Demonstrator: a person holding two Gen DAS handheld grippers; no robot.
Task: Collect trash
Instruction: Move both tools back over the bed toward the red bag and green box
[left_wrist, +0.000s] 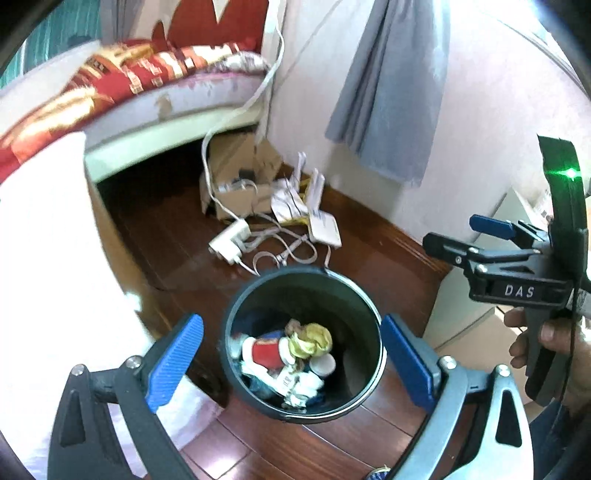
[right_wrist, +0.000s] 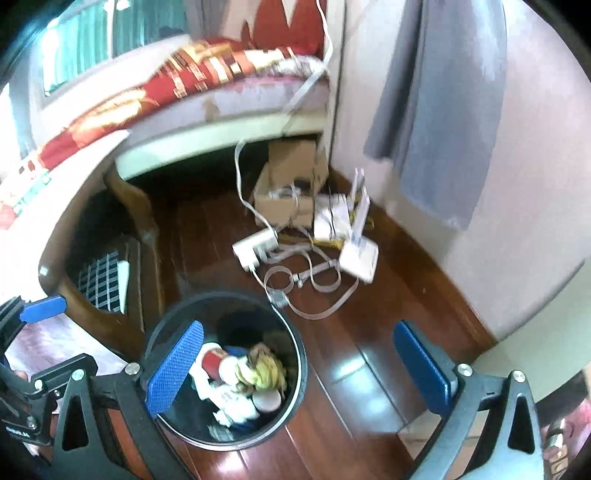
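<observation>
step in hand: withdrawal above the dark round bin (left_wrist: 364, 295) on the wooden floor (left_wrist: 369, 254); lift both tools straight, clear of the rim; left gripper (left_wrist: 291, 363) jaws spread wide, nothing between the pads; right gripper (right_wrist: 299, 371) likewise spread and empty; trash (left_wrist: 291, 354) lies inside the bin: red-and-white can, yellow wrapper, crumpled white paper.

Both grippers angle downward, blue-padded jaws spread wide and holding nothing: the left gripper (left_wrist: 291, 365), the right gripper (right_wrist: 299, 373). A bare hand (left_wrist: 554, 354) grasps the right one's handle.
</observation>
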